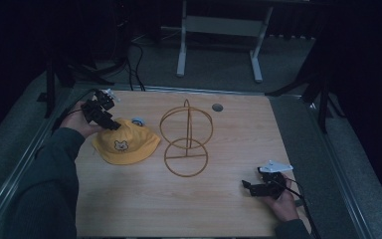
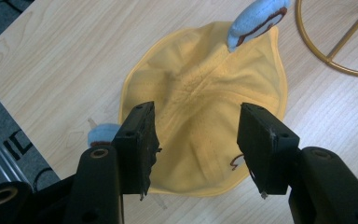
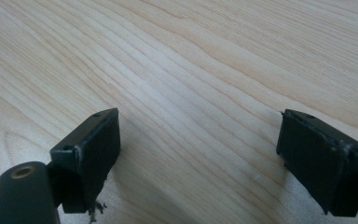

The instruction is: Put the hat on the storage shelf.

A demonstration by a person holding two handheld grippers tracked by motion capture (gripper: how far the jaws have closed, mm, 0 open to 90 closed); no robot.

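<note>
Left tongs [image 1: 110,123]: black, two-jawed, held in the person's left hand [image 1: 77,121], jaws spread wide over the crown of the yellow hat [image 1: 126,143], gripping nothing; in the left gripper view the left tongs [image 2: 196,140] straddle the hat [image 2: 200,93] from above. Right tongs [image 1: 247,186]: black, held in the right hand [image 1: 282,203] low at the bench's near right, jaws parted and empty; the right gripper view has the right tongs [image 3: 198,154] over bare wood. Bench [image 1: 229,209]: pale wood laminate, fine straight grain, rectangular, metal-edged. Hat: soft yellow cloth, seamed crown, round brim, two light-blue ears [image 2: 256,18], small bear face on the front, lying at the bench's left. Wire stand [image 1: 186,139]: gold metal rings on an upright rod, mid-bench, just right of the hat. Room: dark, grey carpeted floor [image 1: 219,64], white table legs and cables behind.
</note>
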